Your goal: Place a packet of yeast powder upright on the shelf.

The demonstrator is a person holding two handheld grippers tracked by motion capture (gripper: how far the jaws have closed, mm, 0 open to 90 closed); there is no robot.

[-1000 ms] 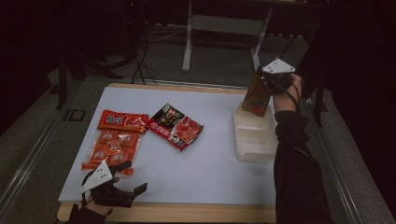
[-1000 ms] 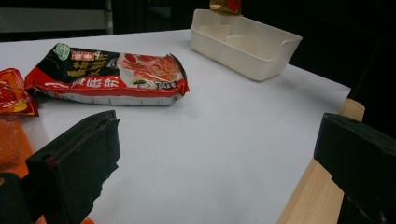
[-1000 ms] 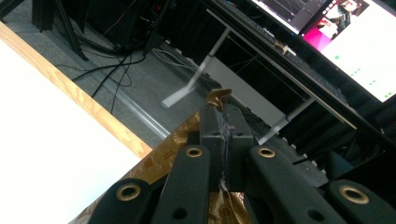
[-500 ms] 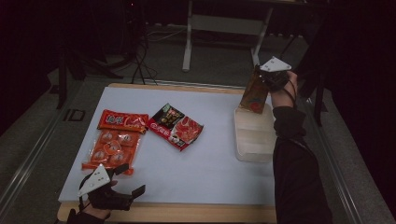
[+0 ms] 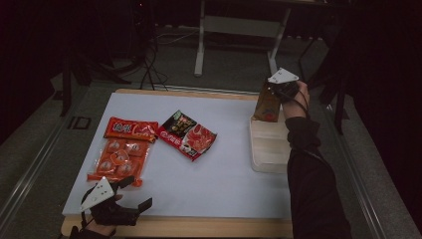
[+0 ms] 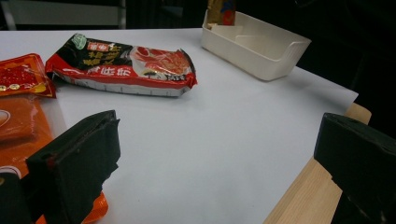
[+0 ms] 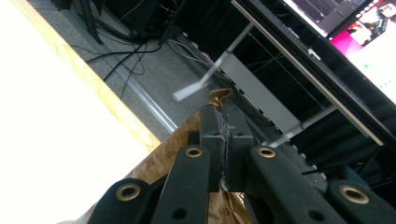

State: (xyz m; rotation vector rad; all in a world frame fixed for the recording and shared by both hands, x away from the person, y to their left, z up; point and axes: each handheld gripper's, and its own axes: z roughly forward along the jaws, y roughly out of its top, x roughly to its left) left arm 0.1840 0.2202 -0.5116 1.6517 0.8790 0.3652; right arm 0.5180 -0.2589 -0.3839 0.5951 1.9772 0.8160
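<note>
R claw sits at about 2 o'clock on the white-topped wooden desk, jaws pinched tight on the top edge of a brown-gold crinkly foil snack bag. Bag hangs below the claw, upright, lower end just over or inside the far end of the cream rectangular plastic bin; can't tell if it touches the bin floor. In the right gripper view the jaws meet on the foil bag's crimped seam, rest of the bag spreading under them.

L claw rests at 7 o'clock near the desk's front edge, jaws spread wide w/ nothing between them. Just beyond it, approx 9 o'clock, lies a flat orange packet of round sweets. At centre lies a red-and-black noodle pack, well apart from both claws.
</note>
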